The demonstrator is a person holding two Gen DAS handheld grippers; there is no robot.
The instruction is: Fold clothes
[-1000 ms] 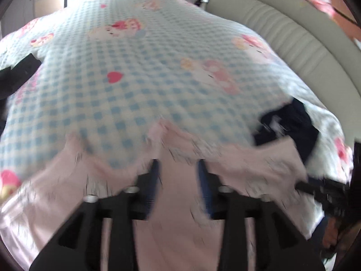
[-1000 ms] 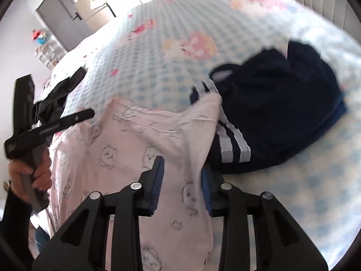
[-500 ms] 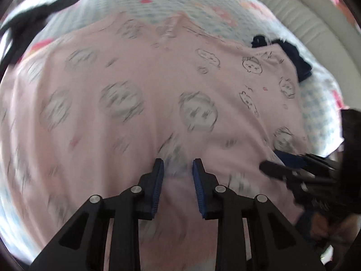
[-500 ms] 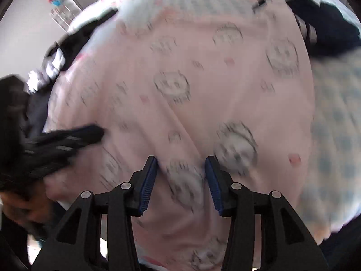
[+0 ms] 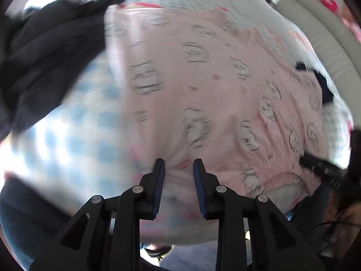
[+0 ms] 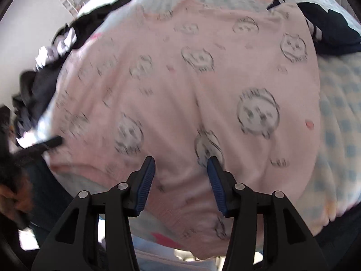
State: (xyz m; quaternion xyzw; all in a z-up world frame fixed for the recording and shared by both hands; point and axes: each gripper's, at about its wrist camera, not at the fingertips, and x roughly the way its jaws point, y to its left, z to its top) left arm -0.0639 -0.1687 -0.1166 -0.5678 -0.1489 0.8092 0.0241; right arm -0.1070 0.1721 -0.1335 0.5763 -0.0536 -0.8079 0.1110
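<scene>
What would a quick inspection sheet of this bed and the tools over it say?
Surface: bed with a blue-checked cartoon cover.
Job's things: pink garment printed with cat faces, spread flat, elastic waistband nearest the cameras.
Clutter: dark clothes pile on one side; navy garment with white stripes on the other.
Grippers: left hand-held gripper is partly open over the waistband, pads not pressing; right hand-held gripper is opening over the fabric, nothing pinched.
Cables: thin dark wire near the hand at the left view's edge.
Surroundings: padded beige headboard, white shelf.
</scene>
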